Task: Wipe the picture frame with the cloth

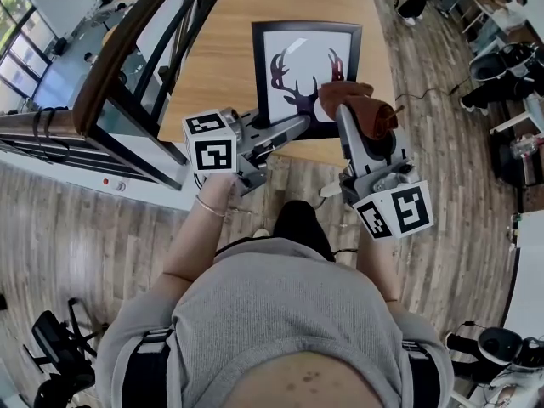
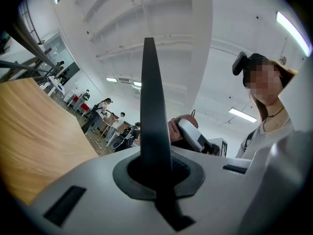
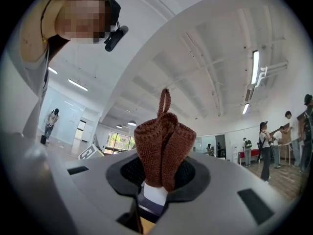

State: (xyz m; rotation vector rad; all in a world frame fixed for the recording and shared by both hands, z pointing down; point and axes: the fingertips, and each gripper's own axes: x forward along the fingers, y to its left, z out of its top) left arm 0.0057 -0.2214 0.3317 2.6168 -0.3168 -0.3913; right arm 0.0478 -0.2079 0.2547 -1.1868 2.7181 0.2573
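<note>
Head view: left hand-held gripper clamps the picture frame; right hand-held gripper pinches the cloth, bunched at its tip.

The person wears a grey short-sleeved top with black straps down both sides of it (buckled, by the look). Just beyond the top's left sleeve a thin bracelet circles the wrist. Ahead of the top, the left gripper and right gripper are pale grey, each bearing a white cube with black square markers.
</note>
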